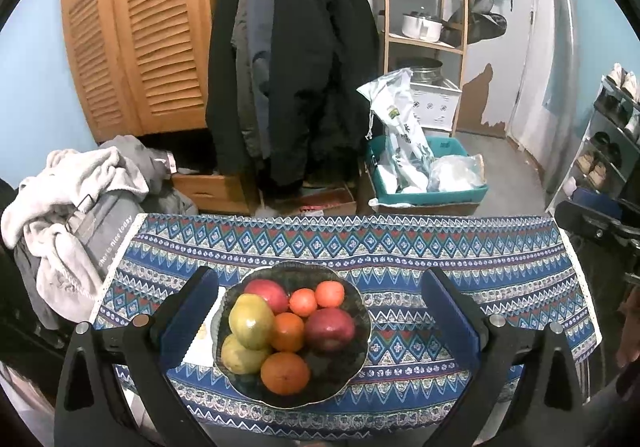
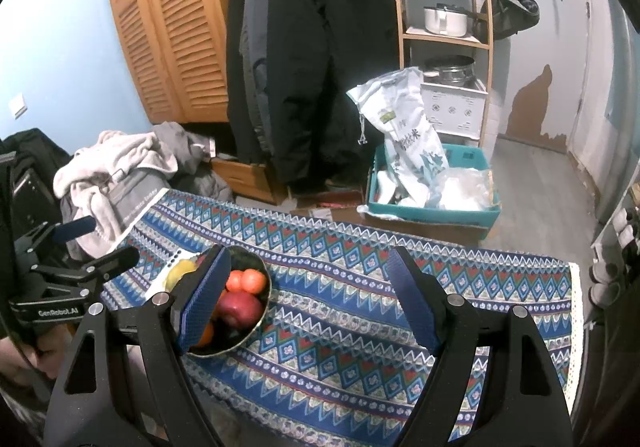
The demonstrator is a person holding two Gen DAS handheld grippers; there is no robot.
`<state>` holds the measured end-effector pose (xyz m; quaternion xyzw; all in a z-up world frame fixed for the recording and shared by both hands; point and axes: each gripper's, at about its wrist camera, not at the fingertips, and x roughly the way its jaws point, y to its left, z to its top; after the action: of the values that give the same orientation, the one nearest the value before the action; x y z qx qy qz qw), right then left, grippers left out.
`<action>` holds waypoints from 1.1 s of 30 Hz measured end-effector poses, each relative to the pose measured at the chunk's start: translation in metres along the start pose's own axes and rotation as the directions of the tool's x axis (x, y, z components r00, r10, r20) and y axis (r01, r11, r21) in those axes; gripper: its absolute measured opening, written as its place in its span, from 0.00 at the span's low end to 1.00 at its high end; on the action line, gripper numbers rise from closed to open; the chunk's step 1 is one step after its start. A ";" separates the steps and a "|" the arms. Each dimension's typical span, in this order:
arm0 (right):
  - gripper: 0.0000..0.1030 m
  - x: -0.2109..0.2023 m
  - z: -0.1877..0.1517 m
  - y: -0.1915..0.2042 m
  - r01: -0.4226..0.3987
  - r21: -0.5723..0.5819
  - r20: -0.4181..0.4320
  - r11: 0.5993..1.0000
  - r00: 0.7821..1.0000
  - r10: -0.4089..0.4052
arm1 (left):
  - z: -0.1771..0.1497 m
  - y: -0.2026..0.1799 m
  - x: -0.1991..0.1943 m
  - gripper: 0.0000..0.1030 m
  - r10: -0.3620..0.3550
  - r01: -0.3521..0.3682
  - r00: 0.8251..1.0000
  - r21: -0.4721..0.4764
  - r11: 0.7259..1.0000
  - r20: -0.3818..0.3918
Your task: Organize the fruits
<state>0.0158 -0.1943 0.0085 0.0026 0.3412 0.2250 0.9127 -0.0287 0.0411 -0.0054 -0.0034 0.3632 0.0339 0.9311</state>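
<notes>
Centrally, round smooth fruits (image 1: 280, 331), dark scalloped bowl (image 1: 352, 363)

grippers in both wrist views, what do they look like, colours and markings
Both match. The left gripper and right gripper have matte black angular frames with triangular cut-outs and round silver bolt heads at the joints. The fingers are flat paddles faced with dark blue textured pads. In the right wrist view the left gripper's black body carries white "GenRobot.AI" lettering. No cables or sleeves are visible.

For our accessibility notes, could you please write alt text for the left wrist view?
A dark bowl of apples, oranges and yellow-green fruit sits on a blue patterned tablecloth, framed by the open left tool. Behind hang dark coats.
</notes>
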 end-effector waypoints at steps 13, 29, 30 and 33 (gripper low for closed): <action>0.77 -0.003 0.000 -0.001 0.002 0.004 0.008 1.000 1.000 -0.002 | 0.000 -0.006 -0.001 0.99 -0.008 0.008 1.000 0.012 1.000 -0.002; 0.77 -0.004 0.000 -0.003 0.000 0.005 0.008 1.000 1.000 0.000 | 0.001 -0.014 -0.001 0.99 -0.022 0.022 1.000 0.020 1.000 -0.017; 0.77 -0.004 0.000 -0.003 0.001 0.005 0.009 1.000 1.000 -0.001 | 0.001 -0.014 -0.002 0.99 -0.021 0.022 1.000 0.022 1.000 -0.015; 0.77 -0.004 0.000 -0.003 0.000 0.005 0.008 1.000 1.000 0.000 | 0.001 -0.015 -0.002 0.99 -0.023 0.024 1.000 0.023 0.999 -0.017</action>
<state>0.0145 -0.1991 0.0108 0.0058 0.3382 0.2240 0.9140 -0.0284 0.0264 -0.0038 0.0026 0.3714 0.0188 0.9283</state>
